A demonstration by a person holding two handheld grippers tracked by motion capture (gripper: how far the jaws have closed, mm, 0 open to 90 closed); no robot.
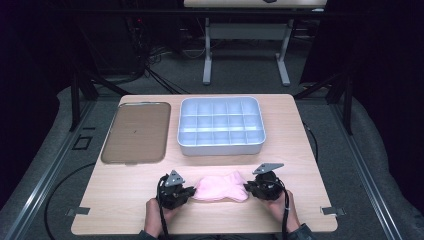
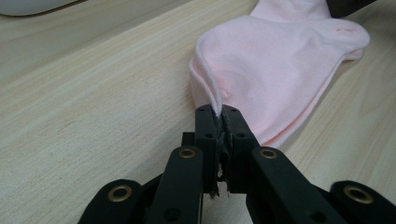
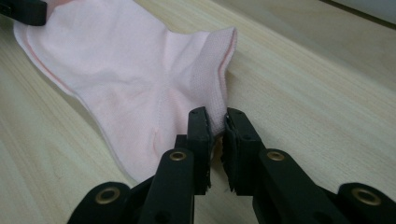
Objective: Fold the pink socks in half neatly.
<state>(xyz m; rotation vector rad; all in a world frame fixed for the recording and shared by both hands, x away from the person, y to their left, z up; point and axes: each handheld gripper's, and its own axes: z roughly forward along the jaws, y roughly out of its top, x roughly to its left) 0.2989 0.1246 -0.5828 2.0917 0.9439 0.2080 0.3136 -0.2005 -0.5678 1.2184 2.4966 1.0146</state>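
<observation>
A pale pink sock (image 1: 220,188) lies flat on the wooden table near the front edge, between my two grippers. My left gripper (image 1: 192,191) is at its left end; in the left gripper view its jaws are shut on the sock's (image 2: 275,60) folded edge, with the left gripper (image 2: 222,114) pinching a thin ridge of fabric. My right gripper (image 1: 246,187) is at the sock's right end. In the right gripper view the sock's (image 3: 126,74) ribbed cuff is clamped between the black jaws of the right gripper (image 3: 217,119). Both grippers lie low on the table.
A pale blue tray (image 1: 221,145) divided into several compartments stands behind the sock. A flat brown tray (image 1: 135,132) lies at the back left. The table (image 1: 300,150) has bare wood on both sides. Another table's legs stand on the floor beyond.
</observation>
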